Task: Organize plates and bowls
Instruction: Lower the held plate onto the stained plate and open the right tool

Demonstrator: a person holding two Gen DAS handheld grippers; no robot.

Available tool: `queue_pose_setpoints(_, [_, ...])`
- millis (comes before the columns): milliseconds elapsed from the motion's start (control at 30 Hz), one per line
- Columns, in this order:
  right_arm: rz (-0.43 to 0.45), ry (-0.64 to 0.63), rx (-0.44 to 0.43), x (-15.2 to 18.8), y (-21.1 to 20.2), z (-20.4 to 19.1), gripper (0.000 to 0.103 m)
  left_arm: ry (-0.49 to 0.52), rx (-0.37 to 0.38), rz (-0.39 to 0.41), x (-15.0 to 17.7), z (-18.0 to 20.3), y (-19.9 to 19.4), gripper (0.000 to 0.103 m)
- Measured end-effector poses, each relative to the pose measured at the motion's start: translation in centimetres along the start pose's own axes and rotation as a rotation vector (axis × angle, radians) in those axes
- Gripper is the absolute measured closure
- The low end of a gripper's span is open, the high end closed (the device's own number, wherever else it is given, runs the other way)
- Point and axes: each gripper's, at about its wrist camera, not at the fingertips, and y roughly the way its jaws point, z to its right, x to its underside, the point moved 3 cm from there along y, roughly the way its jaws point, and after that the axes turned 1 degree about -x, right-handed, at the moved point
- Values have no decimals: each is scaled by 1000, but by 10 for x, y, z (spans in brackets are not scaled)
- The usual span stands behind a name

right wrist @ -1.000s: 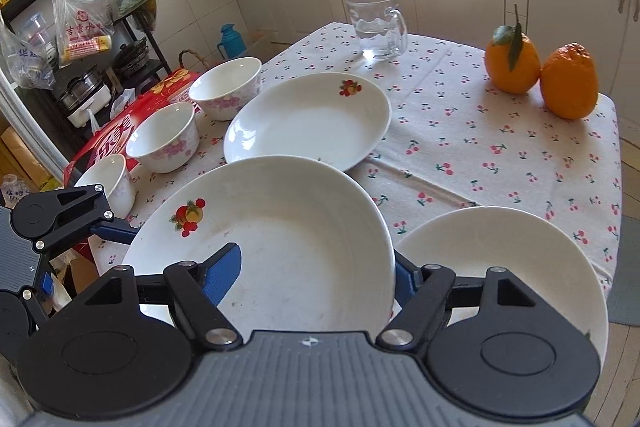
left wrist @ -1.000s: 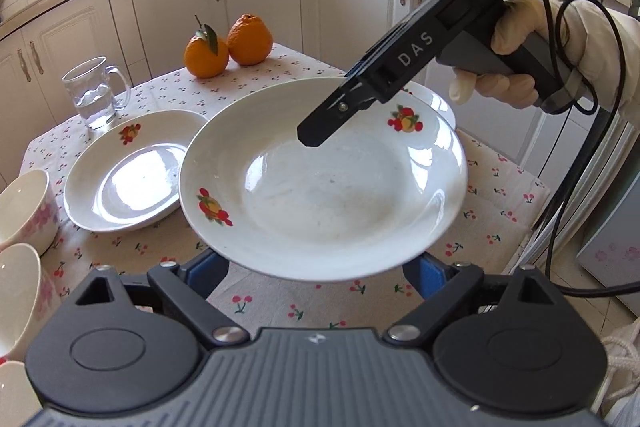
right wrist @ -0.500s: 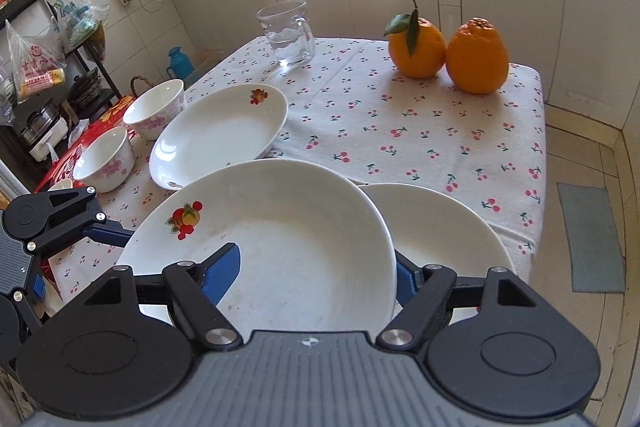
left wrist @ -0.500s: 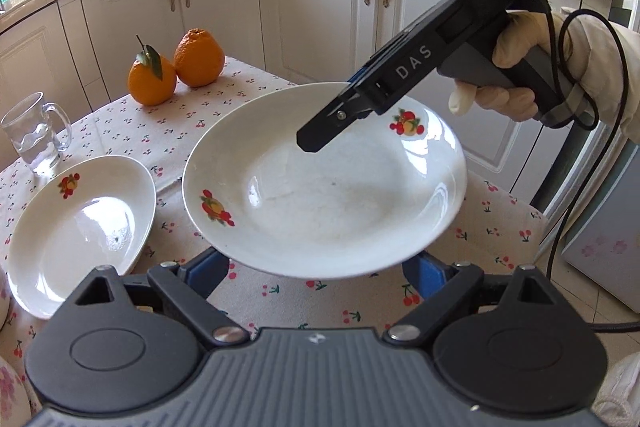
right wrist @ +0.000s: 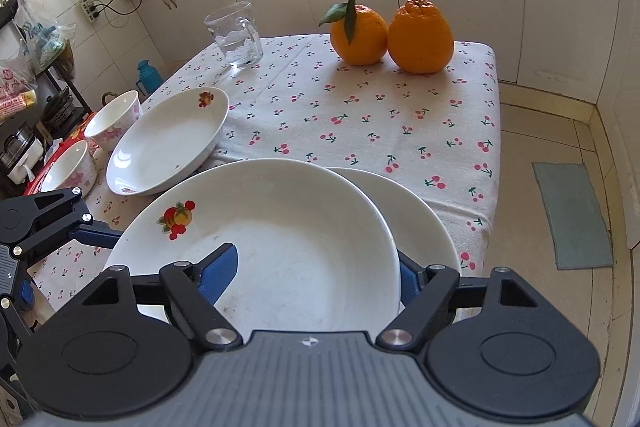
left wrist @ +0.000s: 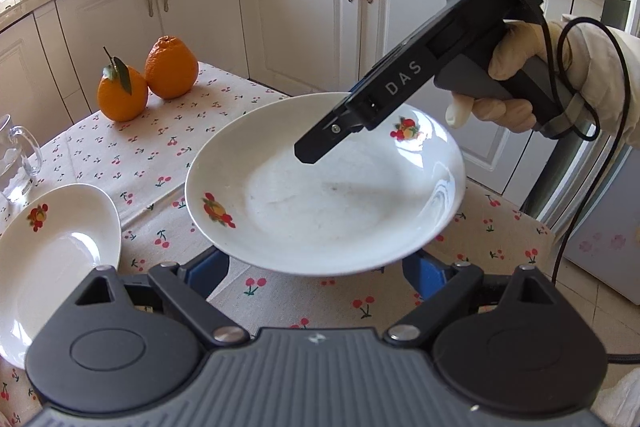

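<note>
Big white fruit-print plate [right wrist: 280, 239] riding over plain white plate [right wrist: 424, 223] at the near table corner, not set down yet by the look of it. Right gripper [right wrist: 316, 273] straddling its rim, one blue pad inside the bowl, the other outside, jaws opening. Left gripper [left wrist: 316, 267] spread wide beneath the plate's near edge, no squeeze visible. Real risk here: letting go before contact, so a clatter or chip, or a slide off that corner. Second fruit-print plate [right wrist: 168, 143] and pink-flowered bowls [right wrist: 114, 119] waiting nearby.
</note>
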Motion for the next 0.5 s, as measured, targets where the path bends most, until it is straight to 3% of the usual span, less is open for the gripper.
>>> queue_pose_setpoints(500, [-7, 32, 23, 9, 1, 13, 19, 1, 6, 4, -2, -1, 9, 10])
